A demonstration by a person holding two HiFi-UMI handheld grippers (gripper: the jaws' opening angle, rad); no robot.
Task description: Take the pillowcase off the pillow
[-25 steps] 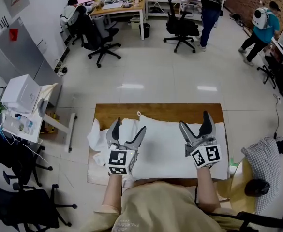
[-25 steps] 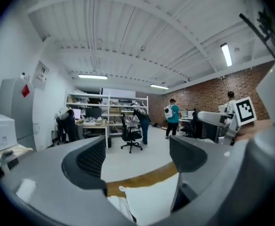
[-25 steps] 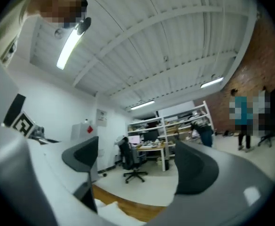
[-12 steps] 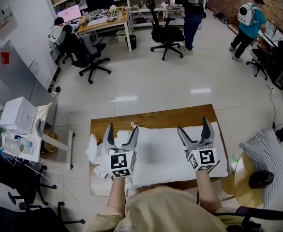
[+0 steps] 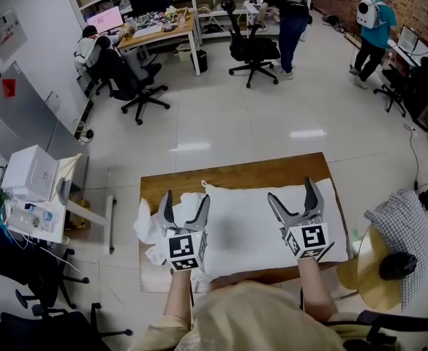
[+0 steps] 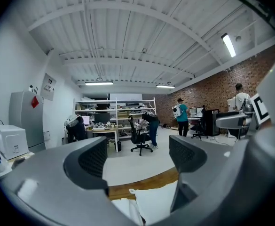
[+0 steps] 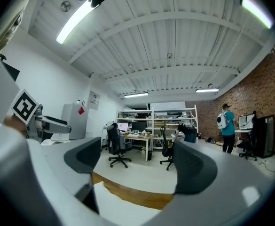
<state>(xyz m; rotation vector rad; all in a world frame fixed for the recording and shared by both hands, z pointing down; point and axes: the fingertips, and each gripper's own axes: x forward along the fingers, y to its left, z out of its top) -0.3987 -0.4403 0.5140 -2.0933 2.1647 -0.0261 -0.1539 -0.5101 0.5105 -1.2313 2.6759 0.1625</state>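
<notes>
A white pillow (image 5: 254, 221) lies across the wooden table (image 5: 235, 174), long side left to right. Crumpled white cloth (image 5: 149, 229) is bunched at its left end. My left gripper (image 5: 184, 206) is held above the pillow's left part, jaws open and empty. Over the pillow's right part my right gripper (image 5: 293, 196) is open too, holding nothing. In the left gripper view (image 6: 138, 157) a pillow corner (image 6: 151, 204) shows low between the jaws. The right gripper view (image 7: 137, 161) shows the white pillow (image 7: 111, 204) below and the table's far edge (image 7: 137, 194).
A round yellow stool with a checked cushion (image 5: 395, 240) stands to the right of the table. A small side table with a white box (image 5: 32, 174) is at the left. Office chairs (image 5: 137, 75) and several people stand far across the tiled floor.
The head view has shifted a little, so the table sits lower in frame. Both grippers stay open above the pillow, roughly in the same places.
</notes>
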